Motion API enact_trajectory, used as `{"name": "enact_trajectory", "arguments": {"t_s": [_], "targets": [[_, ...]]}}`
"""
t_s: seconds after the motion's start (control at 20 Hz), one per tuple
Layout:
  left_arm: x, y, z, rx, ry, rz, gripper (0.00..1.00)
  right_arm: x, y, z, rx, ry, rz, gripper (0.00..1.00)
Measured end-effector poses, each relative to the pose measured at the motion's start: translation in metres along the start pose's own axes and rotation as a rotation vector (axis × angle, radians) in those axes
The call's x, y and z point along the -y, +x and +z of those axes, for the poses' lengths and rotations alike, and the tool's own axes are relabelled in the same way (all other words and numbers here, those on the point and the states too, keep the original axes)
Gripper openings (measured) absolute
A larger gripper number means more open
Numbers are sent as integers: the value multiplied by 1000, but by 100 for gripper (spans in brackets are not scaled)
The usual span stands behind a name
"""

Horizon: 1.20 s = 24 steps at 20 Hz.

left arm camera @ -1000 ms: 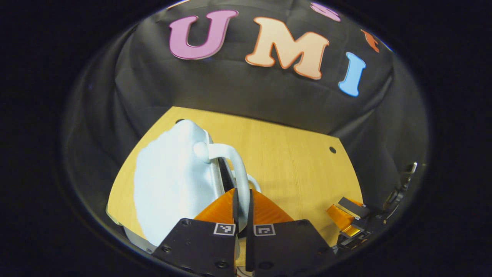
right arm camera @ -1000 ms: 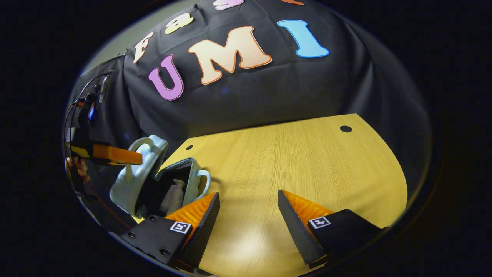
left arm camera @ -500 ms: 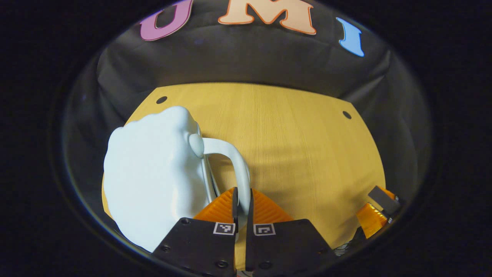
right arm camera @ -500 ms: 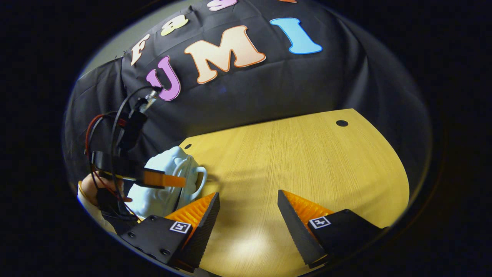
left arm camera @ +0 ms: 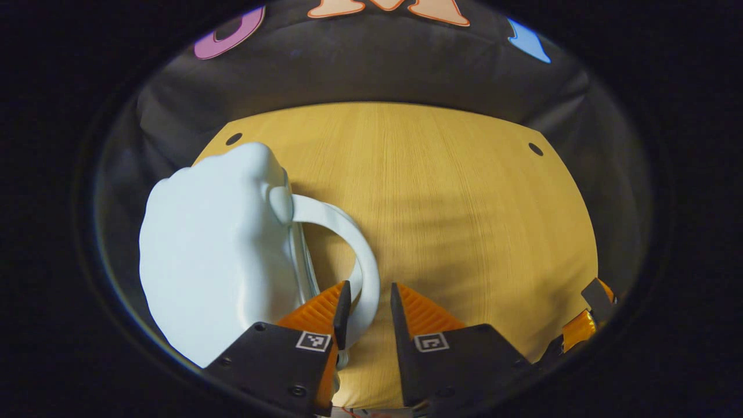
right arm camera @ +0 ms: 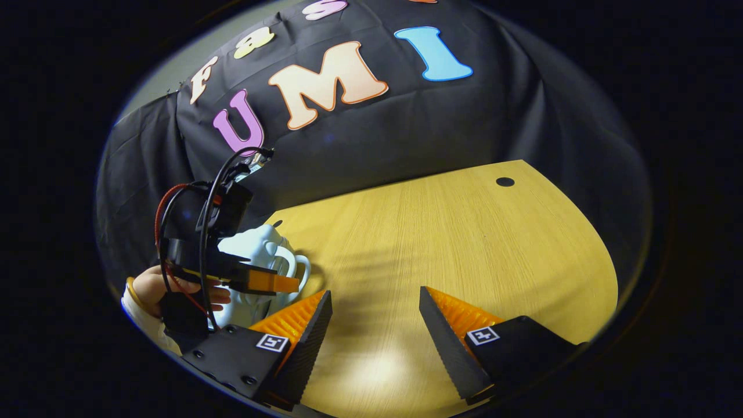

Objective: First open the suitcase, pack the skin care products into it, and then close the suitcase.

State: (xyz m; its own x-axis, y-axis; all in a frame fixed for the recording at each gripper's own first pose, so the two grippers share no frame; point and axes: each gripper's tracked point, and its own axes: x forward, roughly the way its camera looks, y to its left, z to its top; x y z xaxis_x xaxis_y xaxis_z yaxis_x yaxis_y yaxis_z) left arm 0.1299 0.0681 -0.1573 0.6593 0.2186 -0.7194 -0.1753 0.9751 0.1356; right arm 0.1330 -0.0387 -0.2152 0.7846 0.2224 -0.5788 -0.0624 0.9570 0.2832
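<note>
Suitcase [left arm camera: 215, 261] lies closed; left claw [left arm camera: 365, 302] spread around its handle [left arm camera: 357, 255], right claw [right arm camera: 374, 319] spread, idle. Next: withdraw clear.

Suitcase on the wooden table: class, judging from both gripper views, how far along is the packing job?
Nearly finished. The pale blue suitcase lies shut on the table, and no skin care products sit out on the wood. In hand: the left gripper has its fingers parted around the suitcase handle, letting go. The right gripper waits open over bare table. Left: withdrawing the left gripper.
</note>
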Motion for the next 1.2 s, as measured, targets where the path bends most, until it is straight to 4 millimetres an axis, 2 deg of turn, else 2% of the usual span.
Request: {"name": "enact_trajectory", "arguments": {"t_s": [0.1,0.15,0.2,0.25,0.45,0.55,0.7,0.75,0.8,1.0,1.1,1.2], "targets": [[8,0,-2,-7,16,4,59,2,-2,2,6,9,-1,95],[12,0,-4,-12,31,19,86,2,-3,3,10,11,0,95],[16,-4,-4,-12,51,36,85,2,-4,3,15,13,1,95],[18,-8,-6,-11,67,47,97,1,-5,5,19,13,2,95],[12,-49,-16,-4,98,-9,96,-1,-12,8,34,12,8,95],[17,-58,-16,15,108,-7,96,-4,-17,12,48,14,12,95],[2,-87,-15,56,116,-3,96,-14,-26,13,63,16,25,95],[0,-96,-15,71,110,-10,100,-18,-29,14,69,13,27,95],[-3,-103,-15,90,106,-17,96,-22,-33,13,74,9,27,95],[-26,-139,-10,214,124,-18,97,-46,-51,16,117,7,19,95],[-34,-153,-12,268,143,-31,96,-61,-62,20,156,2,1,95],[-42,-166,-22,274,162,-49,96,-76,-76,22,186,16,-11,95]]}}
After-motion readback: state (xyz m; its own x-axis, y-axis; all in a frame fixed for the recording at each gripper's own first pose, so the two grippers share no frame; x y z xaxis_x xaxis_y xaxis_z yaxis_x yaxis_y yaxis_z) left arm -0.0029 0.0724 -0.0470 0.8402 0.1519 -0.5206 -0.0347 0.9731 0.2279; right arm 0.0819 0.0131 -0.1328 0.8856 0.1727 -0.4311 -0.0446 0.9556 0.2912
